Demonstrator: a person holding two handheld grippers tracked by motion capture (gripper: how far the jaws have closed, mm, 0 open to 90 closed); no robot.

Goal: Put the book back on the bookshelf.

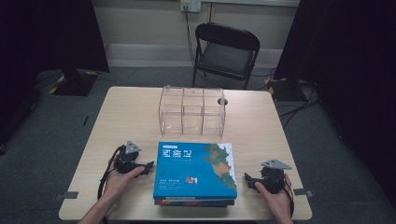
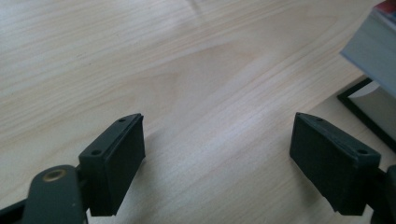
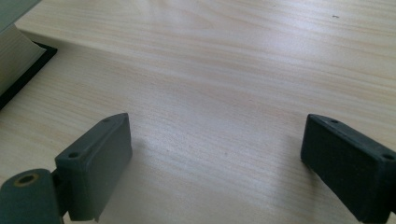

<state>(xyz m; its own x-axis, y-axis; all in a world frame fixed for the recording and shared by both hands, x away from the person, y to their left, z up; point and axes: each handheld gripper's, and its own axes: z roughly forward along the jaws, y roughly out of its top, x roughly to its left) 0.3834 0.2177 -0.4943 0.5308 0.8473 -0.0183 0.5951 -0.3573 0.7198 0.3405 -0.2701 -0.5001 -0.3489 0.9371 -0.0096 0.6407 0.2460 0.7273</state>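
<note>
Here, 2 stacked books (image 1: pixel 194 170), 2 grippers (image 1: pixel 148 166) (image 1: pixel 249 181)

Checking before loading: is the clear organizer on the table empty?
Empty: the clear organizer stands upright, and the table shows through its compartments.

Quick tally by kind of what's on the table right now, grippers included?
Books, stacked: 2, the blue-covered book on a dark book
Clear organizer with compartments: 1
Grippers: 2, left gripper and right gripper, both with fingers apart, nothing between them
Total: 5
</note>
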